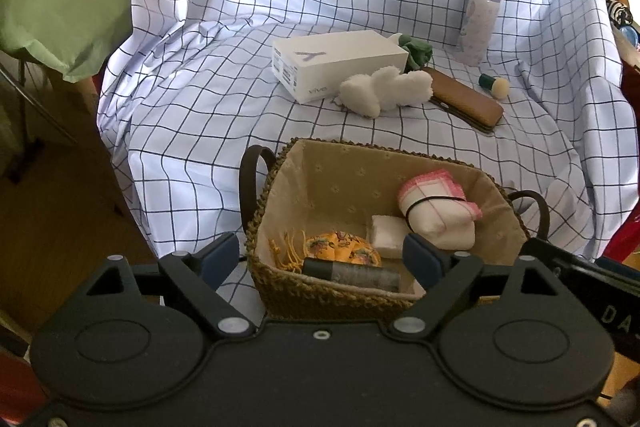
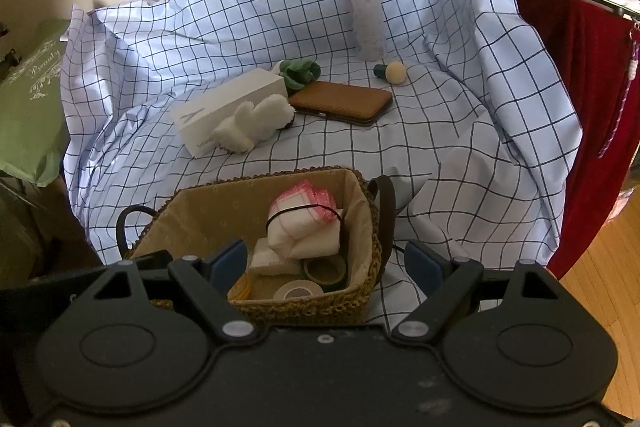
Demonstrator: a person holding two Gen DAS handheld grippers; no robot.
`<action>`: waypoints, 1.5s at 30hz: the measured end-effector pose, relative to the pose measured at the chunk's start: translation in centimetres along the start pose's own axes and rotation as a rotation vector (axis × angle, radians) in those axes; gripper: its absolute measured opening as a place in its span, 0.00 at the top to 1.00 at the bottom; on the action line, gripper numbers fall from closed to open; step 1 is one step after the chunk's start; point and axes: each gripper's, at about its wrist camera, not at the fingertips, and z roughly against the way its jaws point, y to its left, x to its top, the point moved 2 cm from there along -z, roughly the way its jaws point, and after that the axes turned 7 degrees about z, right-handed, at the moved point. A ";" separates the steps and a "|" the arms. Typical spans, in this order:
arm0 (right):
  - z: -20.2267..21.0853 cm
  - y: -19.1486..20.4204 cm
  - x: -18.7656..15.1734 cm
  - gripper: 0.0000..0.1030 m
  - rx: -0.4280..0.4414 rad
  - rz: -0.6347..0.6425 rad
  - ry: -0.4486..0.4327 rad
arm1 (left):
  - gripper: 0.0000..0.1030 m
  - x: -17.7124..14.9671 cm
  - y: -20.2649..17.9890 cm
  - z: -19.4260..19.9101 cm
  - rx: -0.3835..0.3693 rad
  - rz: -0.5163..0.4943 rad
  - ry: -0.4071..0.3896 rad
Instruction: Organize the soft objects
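Note:
A woven basket (image 1: 344,146) (image 2: 276,175) with beige lining stands at the near edge of the checked cloth. Inside lie a white cloth bundle with pink edging (image 1: 438,211) (image 2: 304,223) tied by a black band, a white folded pad (image 1: 386,235), an orange embroidered pouch (image 1: 342,247) and a grey roll (image 1: 352,273). Farther back, a white fluffy plush (image 1: 386,91) (image 2: 256,123) and a green fabric piece (image 1: 418,51) (image 2: 300,71) rest on the cloth. My left gripper (image 1: 322,259) hovers open over the basket's near rim. My right gripper (image 2: 326,261) is open over the basket's right corner, holding nothing.
A white box (image 1: 336,61) (image 2: 228,107), a brown case (image 1: 466,99) (image 2: 340,103), a lilac bottle (image 1: 480,19) (image 2: 364,19) and a small green-capped ball (image 1: 496,85) (image 2: 392,71) sit on the checked cloth (image 1: 200,107). Tape rolls (image 2: 324,271) lie in the basket. A red cloth (image 2: 580,107) hangs at right, a green pillow (image 1: 60,7) at left.

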 end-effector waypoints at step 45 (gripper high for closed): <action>-10.6 -3.5 8.5 0.15 0.108 0.002 0.153 | 0.11 8.3 -6.5 -10.7 0.046 -0.099 0.139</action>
